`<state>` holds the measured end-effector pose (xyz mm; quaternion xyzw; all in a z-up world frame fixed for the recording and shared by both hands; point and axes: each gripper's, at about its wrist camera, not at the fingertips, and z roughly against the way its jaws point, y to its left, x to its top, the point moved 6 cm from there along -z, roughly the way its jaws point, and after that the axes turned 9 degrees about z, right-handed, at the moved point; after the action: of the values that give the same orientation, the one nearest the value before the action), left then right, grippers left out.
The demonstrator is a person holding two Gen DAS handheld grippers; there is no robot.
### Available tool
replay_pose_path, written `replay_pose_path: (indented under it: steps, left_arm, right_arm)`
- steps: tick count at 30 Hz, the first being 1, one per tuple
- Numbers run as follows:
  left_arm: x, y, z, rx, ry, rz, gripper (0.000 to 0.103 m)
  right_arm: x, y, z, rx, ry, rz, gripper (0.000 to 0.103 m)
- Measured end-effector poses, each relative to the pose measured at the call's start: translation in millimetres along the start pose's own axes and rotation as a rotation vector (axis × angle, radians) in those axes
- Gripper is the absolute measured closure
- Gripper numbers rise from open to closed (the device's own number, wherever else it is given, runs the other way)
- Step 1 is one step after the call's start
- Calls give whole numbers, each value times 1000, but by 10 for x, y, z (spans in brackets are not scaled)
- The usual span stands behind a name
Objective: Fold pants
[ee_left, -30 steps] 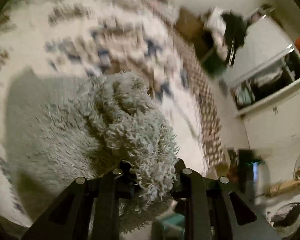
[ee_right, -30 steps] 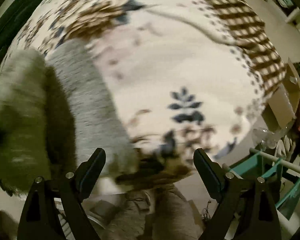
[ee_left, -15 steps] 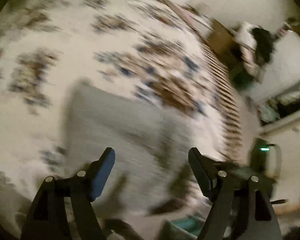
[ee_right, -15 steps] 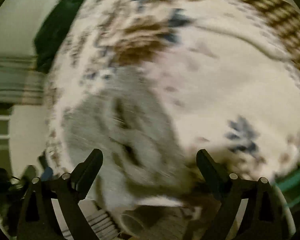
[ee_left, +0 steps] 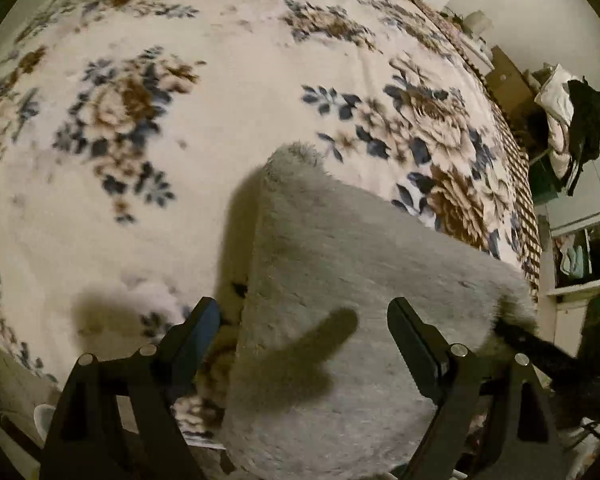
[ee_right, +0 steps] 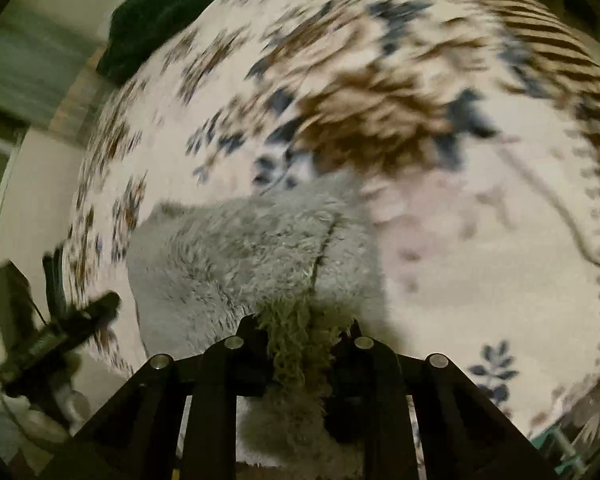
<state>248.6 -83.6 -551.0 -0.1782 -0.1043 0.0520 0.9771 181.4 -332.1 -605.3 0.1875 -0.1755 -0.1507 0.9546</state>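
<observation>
Fluffy grey pants (ee_left: pixel 360 260) lie folded on a floral blanket (ee_left: pixel 160 80) that covers a bed. My left gripper (ee_left: pixel 304 312) hovers over the near part of the pants. Its jaws are opening, and the fabric below them is not pinched. In the right wrist view the pants (ee_right: pixel 240 252) bunch up toward my right gripper (ee_right: pixel 302 326). Its jaws are closing, with a tuft of the pile pressed between the pads. The blanket (ee_right: pixel 480 240) is blurred there. The left gripper (ee_right: pixel 60 328) shows as a dark blur at the left.
Beyond the bed's right edge stand a cardboard box (ee_left: pixel 508 84), a heap of clothes (ee_left: pixel 564 120) and open white shelves (ee_left: pixel 580 248). A dark green cushion (ee_right: pixel 160 12) lies at the bed's far corner. A teal rack (ee_right: pixel 560 448) stands by the near edge.
My left gripper let go of the pants and opened wide, moving across them. My right gripper, open before, swung over the pants and closed on their fluffy edge.
</observation>
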Motion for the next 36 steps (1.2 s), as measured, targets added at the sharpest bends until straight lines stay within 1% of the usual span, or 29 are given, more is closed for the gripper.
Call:
replay_pose_path:
  steps: [2,4,7,8,10,11,15,17,18,19,20,21,22,23,26,27,28,30,31,32,33,34,35,36]
  left_arm:
    - [63,-101,-74,-10,10,-10,17]
    - [142,-199,-143,-26,19,-11,17]
    - [278,-339,-332,-46,44,2,17]
    - [317,-378,-395,-51,49,3,17]
    - [407,-472,-566,-52,68,-4,17]
    - [449,-500,-637,-42,72,-12,17]
    - [561,-466,-913,2,114,-29,17]
    - [584,-392,-1007,8,136,-17,7]
    - [587,-353,-1055,0,152,-3,6]
    - [585,-331,-1076,-7,161,10,6]
    - [583,-320,-1067,-11,163,19,6]
    - [580,-330,-1038,-10,158,18,6]
    - [577,-342,-1000,-10,154,11,6]
    - [563,-360,-918,-7,145,3,6]
    - [480,-457,-681,-18,108,-34,8]
    - [420,-505,-627,-13,99,-56,8]
    - [347,-550,-591,-2,96,-83,8]
    - [140,-647,-564,22,105,-151,8]
    - [60,-670,-580,32,109,-177,8]
    - [-40,-667,-631,57,117,-209,8]
    - [-93,-639,-686,74,128,-216,8]
    - [-126,-591,-732,78,140,-203,8]
    - [-145,-543,-772,72,155,-182,6]
    - [-159,-485,-814,59,178,-156,6]
  right_arm:
    - [2,-316,216,-51,-40,-94,82]
    - [-42,-659,331,-109,-53,-178,82]
    - [-156,-1113,264,-130,-19,-303,82]
    - [-190,-1230,179,-108,2,-343,82]
    - [-192,-1315,60,-70,14,-377,82]
    - [-164,-1308,27,-61,11,-371,81]
    - [-3,-1275,-44,-74,-18,-322,81]
    - [10,-1381,-130,-94,-5,-336,79]
    - [-16,-1473,-239,-101,27,-361,77]
    - [-33,-1527,-315,-99,56,-378,66]
    - [-74,-1583,-406,-95,105,-401,46]
    - [-108,-1615,-428,-108,140,-419,35]
    - [-131,-1625,-374,-118,140,-423,20]
    - [-137,-1619,-325,-117,126,-422,16]
    - [-270,-1562,-39,-76,64,-462,16]
    - [-340,-1530,26,-44,47,-486,16]
    - [-446,-1472,43,3,48,-504,16]
    - [-607,-1378,-3,32,82,-502,16]
    - [-718,-1353,-96,20,112,-487,16]
    - [-839,-1368,-205,-25,151,-472,16]
    - [-977,-1435,-314,-99,199,-468,16]
    - [-1107,-1547,-374,-171,232,-490,16]
    - [-1217,-1650,-408,-194,245,-543,14]
    - [-1286,-1715,-417,-185,245,-597,13]
